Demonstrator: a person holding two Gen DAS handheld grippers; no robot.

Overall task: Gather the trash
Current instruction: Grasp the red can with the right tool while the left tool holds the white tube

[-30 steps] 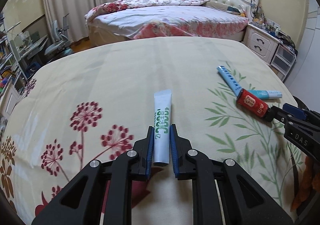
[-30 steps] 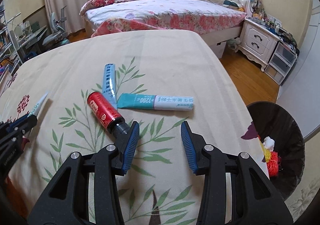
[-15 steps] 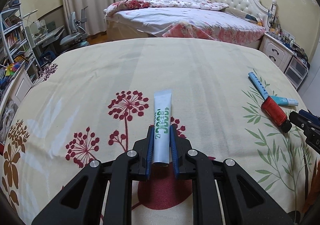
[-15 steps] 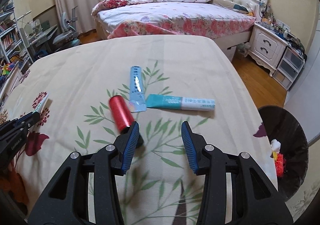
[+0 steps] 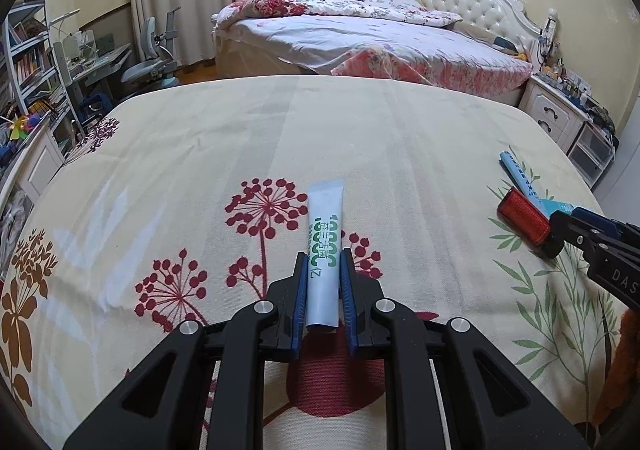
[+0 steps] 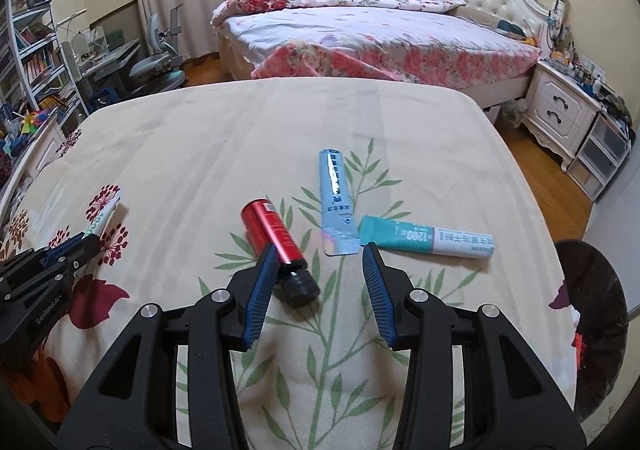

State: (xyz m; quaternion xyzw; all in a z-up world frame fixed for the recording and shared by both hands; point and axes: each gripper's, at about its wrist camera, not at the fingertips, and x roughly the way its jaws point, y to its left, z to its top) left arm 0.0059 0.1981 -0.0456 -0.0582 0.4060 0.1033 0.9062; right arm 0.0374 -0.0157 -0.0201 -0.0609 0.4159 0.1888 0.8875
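Note:
My left gripper (image 5: 323, 256) is shut on a pale blue tube with green lettering (image 5: 325, 238), held over the flowered cream cloth (image 5: 280, 138). My right gripper (image 6: 319, 250) is open just above the cloth. A red tube with a black cap (image 6: 276, 236) lies with its cap end against the inner side of the left finger (image 6: 260, 282), not gripped. A light blue flat tube (image 6: 335, 194) and a teal-and-white tube (image 6: 428, 238) lie just beyond the fingertips. In the left wrist view the red tube (image 5: 524, 220) and the right gripper (image 5: 580, 230) are at the right edge.
A black trash bin (image 6: 592, 326) with some scraps inside stands on the floor off the cloth's right edge. Beyond the far edge are a bed (image 6: 380, 34), a white nightstand (image 6: 564, 114), and a desk with a chair (image 6: 156, 66) at the left.
The right gripper has shifted left, so the red tube's cap now lies between its fingers. The left gripper, still holding the pale tube, has moved left over the red flower print.

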